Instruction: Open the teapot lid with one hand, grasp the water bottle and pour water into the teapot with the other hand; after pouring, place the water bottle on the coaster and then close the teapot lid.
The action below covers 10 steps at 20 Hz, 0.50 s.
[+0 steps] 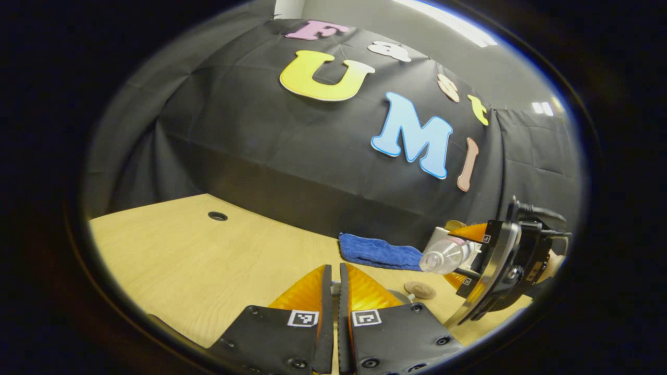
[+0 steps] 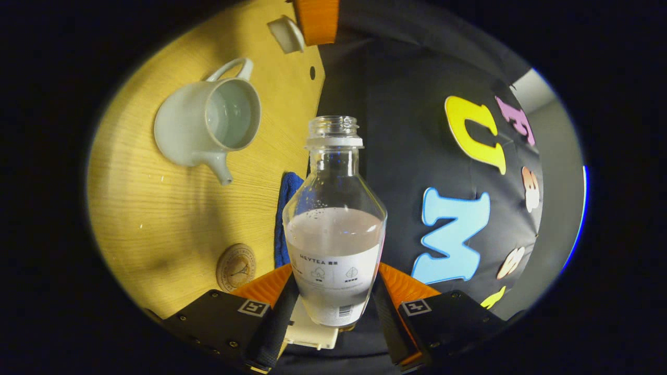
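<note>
At ten o'clock in the right gripper view, the teapot (image 2: pixel 208 122) stands lidless, holding water. Right claw (image 2: pixel 333 299) clamps the water bottle (image 2: pixel 334 229); left claw (image 1: pixel 334 291), nearly closed, seems to pinch the lid (image 2: pixel 287 32). Coaster (image 2: pixel 236 267) unused.

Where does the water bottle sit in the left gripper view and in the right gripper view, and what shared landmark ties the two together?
Left gripper view: the water bottle is at the right edge, lying sideways between the right gripper's fingers.
Right gripper view: the bottle stands at centre, partly filled, uncapped, gripped near its base.
Shared landmark: the blue cloth, with the round coaster near it.
</note>
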Motion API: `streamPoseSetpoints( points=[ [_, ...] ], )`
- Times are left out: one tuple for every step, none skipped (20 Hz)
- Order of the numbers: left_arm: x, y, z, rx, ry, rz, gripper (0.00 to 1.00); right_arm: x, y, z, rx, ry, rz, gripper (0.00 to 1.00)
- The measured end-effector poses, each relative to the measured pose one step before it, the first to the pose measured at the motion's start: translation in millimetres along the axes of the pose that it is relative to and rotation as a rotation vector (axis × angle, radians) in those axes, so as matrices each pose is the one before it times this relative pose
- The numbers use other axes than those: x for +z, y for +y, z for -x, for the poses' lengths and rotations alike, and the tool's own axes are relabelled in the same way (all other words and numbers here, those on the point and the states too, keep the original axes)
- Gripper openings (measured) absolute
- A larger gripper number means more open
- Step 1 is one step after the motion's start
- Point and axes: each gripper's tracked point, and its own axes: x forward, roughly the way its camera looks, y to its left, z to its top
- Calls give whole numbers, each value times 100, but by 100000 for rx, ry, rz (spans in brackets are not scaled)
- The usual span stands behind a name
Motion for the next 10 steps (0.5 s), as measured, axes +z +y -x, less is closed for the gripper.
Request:
streamPoseSetpoints(
  points=[
    [-249, -25, -186, 548, 516, -318, 9, -226, 597, 73, 2444, 138, -4967, 77],
    [-47, -12, -8, 352, 309, -162, 11, -216, 602, 57, 2744, -45, -5176, 77],
    [-14, -95, -97, 192, 218, -138, 11, -247, 501, 176, 1827, -76, -4678, 77],
    [-26, -14, 10, -82, 40, 12, 11, -184, 327, 74, 1296, -155, -4364, 77],
    [86, -73, 70, -456, -148, 270, 9, -196, 296, -53, 1176, 282, -4537, 77],
    [-5, -29, 56, -490, -252, 282, 11, -106, 339, -60, 1933, 20, -5392, 77],
    [66, 10, 32, -219, -168, 21, 11, -222, 199, -68, 2170, -251, -6557, 77],
    [64, 2, -10, -2, -364, -77, 11, -267, 170, -16, 2541, -439, -6465, 77],
    [112, -26, 59, -93, -456, 12, 11, -320, 32, -66, 1241, 400, -5979, 77],
    [84, 105, 123, 205, -220, -93, 10, -694, -236, 436, 774, 608, -5681, 77]
  ],
)
